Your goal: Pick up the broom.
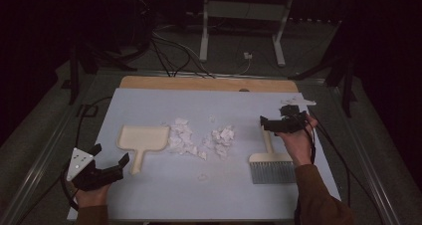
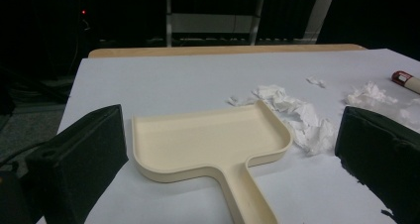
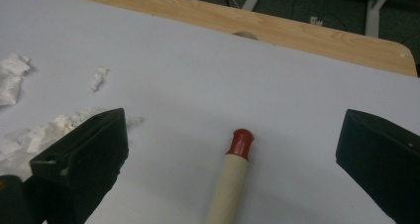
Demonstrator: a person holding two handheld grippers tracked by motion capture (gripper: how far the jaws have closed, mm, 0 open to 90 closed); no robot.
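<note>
Tools hover spread over dustpan and brush.
Left tool, lower left of the frame, gapes at the cream dustpan's handle without touching; right tool, mid right, stands released over the brush handle's red tip. Between them, shredded paper scraps litter the white surface at centre.
</note>
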